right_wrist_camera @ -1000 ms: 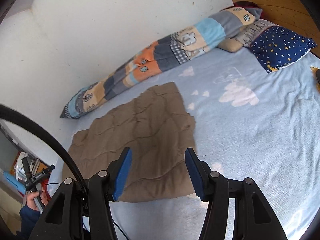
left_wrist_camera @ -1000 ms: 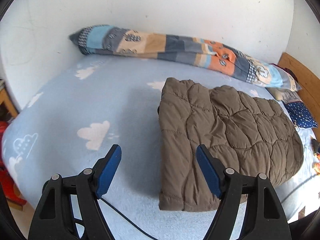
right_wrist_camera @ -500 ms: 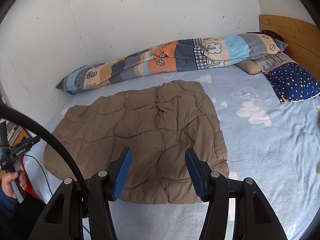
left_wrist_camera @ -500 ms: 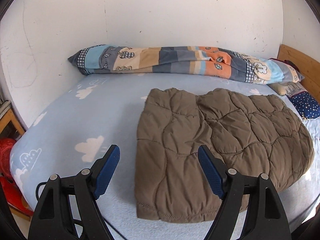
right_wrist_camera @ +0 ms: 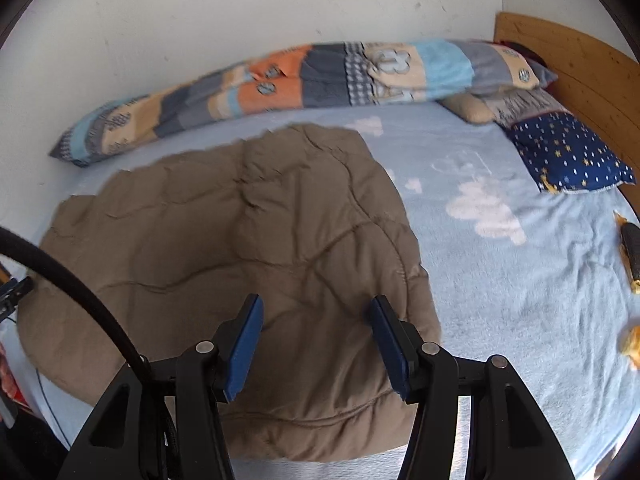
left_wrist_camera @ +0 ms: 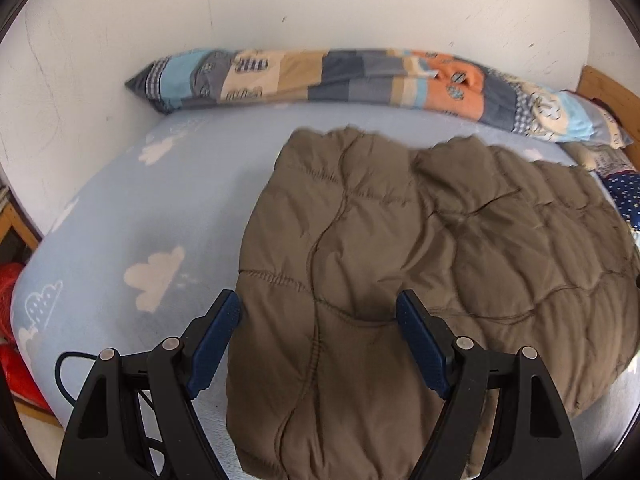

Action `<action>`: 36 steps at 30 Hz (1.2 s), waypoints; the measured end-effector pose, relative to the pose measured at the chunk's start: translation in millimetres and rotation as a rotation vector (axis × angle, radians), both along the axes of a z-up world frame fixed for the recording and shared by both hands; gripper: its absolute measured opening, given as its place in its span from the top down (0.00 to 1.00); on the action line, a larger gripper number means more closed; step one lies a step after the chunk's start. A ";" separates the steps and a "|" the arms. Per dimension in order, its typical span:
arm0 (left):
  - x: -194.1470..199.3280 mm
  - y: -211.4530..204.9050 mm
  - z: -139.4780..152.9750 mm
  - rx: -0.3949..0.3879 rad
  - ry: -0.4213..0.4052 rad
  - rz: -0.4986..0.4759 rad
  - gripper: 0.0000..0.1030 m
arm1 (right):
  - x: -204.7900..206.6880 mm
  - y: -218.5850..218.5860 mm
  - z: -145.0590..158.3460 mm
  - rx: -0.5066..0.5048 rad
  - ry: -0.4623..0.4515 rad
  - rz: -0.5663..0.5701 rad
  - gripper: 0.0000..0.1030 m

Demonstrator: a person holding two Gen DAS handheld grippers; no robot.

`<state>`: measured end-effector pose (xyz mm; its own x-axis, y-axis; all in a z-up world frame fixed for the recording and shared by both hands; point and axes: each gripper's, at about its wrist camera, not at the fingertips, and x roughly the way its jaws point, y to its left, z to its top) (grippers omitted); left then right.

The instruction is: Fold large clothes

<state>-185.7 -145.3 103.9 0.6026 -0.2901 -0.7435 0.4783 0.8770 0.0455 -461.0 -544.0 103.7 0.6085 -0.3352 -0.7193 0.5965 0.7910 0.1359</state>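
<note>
White walls back a bed (left_wrist_camera: 120, 216) in a pale blue cloud-print sheet. Two grippers hover at its near edge: the left gripper (left_wrist_camera: 318, 312) spread wide and holding nothing, the right gripper (right_wrist_camera: 316, 316) gaping just the same. Beneath both lies one brown quilted coat (left_wrist_camera: 420, 260), folded flat, long axis running along the near edge. One patchwork duvet (right_wrist_camera: 304, 80) lines the far edge; one starry navy pillow (right_wrist_camera: 568, 156) sits by the wooden headboard (right_wrist_camera: 560, 56).
</note>
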 end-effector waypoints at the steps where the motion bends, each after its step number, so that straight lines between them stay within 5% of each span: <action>1: 1.8 -0.6 -2.8 0.009 0.002 0.004 0.22 | 2.7 -4.3 -4.0 0.024 0.010 -0.002 0.42; 15: 53.5 4.9 -42.2 -0.085 0.240 0.059 0.03 | 27.0 -29.0 -48.2 0.099 0.173 -0.049 0.42; 20: 37.5 10.0 -15.7 -0.107 0.124 0.055 0.04 | 22.2 -29.6 -38.3 0.106 0.142 -0.075 0.42; 26: 11.7 1.6 28.5 -0.164 -0.085 0.018 0.04 | -1.4 -10.3 7.0 0.014 -0.051 -0.069 0.39; 36: 19.6 -45.0 -14.3 0.015 0.004 -0.036 0.04 | 59.9 -13.4 0.5 0.014 -0.004 0.004 0.38</action>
